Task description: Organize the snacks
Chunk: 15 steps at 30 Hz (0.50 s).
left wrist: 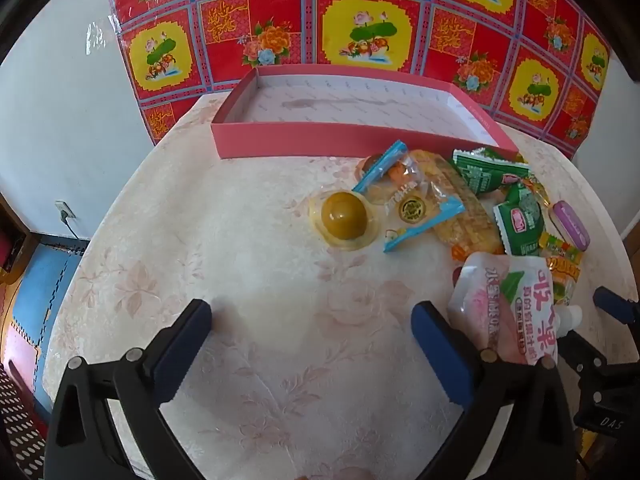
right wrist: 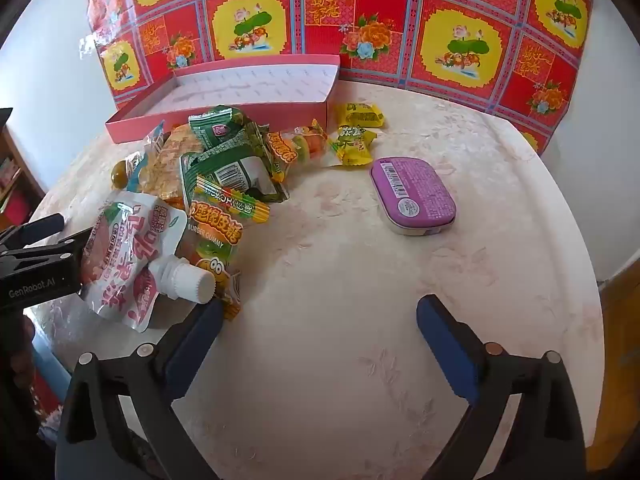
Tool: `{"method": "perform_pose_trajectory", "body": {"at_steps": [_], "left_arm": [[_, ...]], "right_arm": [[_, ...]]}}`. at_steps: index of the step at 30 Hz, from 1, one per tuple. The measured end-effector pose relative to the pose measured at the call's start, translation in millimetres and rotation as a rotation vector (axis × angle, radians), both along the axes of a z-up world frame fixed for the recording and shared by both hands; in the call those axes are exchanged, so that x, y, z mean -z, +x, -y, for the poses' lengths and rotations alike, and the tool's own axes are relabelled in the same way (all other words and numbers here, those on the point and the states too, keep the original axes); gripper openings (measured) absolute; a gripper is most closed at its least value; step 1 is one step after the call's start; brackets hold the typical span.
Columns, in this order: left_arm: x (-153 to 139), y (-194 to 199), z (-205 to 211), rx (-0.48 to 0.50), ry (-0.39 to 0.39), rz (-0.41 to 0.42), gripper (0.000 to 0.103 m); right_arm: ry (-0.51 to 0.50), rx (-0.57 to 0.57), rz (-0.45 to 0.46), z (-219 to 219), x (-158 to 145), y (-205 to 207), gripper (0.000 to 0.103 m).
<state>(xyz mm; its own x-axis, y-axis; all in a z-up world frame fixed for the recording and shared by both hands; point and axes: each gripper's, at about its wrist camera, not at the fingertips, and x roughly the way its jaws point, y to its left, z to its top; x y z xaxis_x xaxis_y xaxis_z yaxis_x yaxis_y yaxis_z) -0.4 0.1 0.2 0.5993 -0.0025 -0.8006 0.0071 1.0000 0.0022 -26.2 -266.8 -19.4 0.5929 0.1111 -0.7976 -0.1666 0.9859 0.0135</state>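
Note:
A pink shallow box [left wrist: 320, 138] [right wrist: 224, 114] stands empty at the table's far side. In front of it lies a pile of snacks: a round jelly cup [left wrist: 345, 216], a blue-edged pastry pack [left wrist: 416, 204], green packets [left wrist: 492, 172] [right wrist: 224, 148], a burger gummy bag [right wrist: 218, 236], yellow candies [right wrist: 356, 136], a purple tin [right wrist: 414, 196] and a pink-white spouted pouch [left wrist: 508, 308] [right wrist: 132, 260]. My left gripper [left wrist: 312, 320] is open and empty, its right finger beside the pouch. My right gripper [right wrist: 320, 316] is open and empty, its left finger near the pouch's cap.
The round table [left wrist: 240, 272] has a pale floral cloth. A red and yellow patterned sheet [left wrist: 360, 20] hangs on the wall behind. The floor with coloured mats [left wrist: 36, 280] lies to the left, below the table edge.

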Motion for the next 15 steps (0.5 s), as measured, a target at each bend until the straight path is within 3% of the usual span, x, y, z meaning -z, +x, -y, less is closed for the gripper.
{"method": "perform_pose_trajectory", "body": {"at_steps": [15], "left_arm": [[-1.6, 0.3, 0.6, 0.003, 0.005, -0.012, 0.102]], "right_arm": [[-0.005, 0.001, 0.012, -0.3, -1.0, -1.3, 0.100]]}}
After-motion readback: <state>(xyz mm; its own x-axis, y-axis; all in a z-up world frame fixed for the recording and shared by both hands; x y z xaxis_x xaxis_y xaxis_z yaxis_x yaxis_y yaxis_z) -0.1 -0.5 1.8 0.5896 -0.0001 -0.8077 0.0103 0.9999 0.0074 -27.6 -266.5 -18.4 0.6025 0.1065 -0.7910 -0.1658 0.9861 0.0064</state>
